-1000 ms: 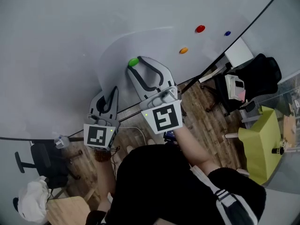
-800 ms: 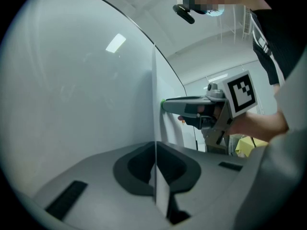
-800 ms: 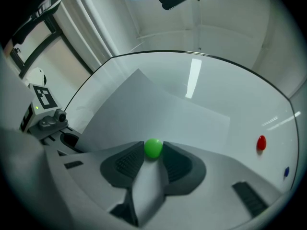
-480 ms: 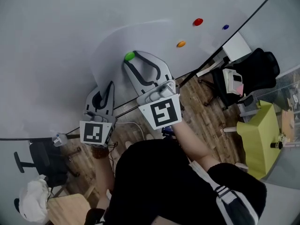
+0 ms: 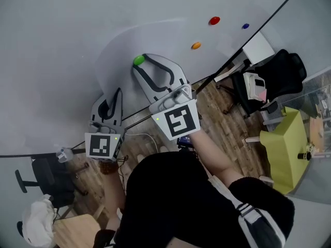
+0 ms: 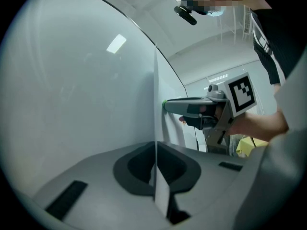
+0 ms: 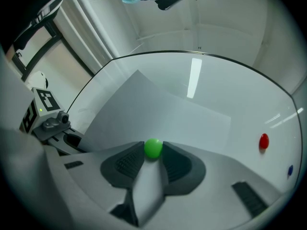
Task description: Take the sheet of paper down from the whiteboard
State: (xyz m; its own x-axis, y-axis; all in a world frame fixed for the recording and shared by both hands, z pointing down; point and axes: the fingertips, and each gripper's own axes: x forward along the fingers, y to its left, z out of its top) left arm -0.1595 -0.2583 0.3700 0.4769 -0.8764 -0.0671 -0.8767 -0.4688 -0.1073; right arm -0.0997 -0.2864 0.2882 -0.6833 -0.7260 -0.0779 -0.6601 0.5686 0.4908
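Board: the whiteboard (image 5: 62, 45) is wide, white and glossy and fills the upper part of the head view, above a wooden floor (image 5: 227, 123).
Paper: the sheet of paper (image 5: 124, 50) is plain white and lies against the whiteboard, pinned near its lower edge by a green magnet (image 5: 138, 60). One edge stands off the board.
Left hand: the left gripper (image 6: 156, 147) has its jaws clenched on that raised edge, which runs edge-on between the pads.
Right hand: the right gripper (image 5: 143, 62) has just been closing its jaws. Its tips now sit tight on either side of the green magnet, gripping it.
Other magnets: a red magnet (image 5: 214, 20), an orange magnet (image 5: 196, 46) and a blue magnet (image 5: 245, 26) sit on bare board to the right, apart from the sheet.
Print: black-and-white square patterns mark the right cube (image 5: 178, 122) and the left cube (image 5: 102, 146).
Room: a black office chair (image 5: 284, 74) and a yellow-green table (image 5: 282, 149) stand past the board's right end.
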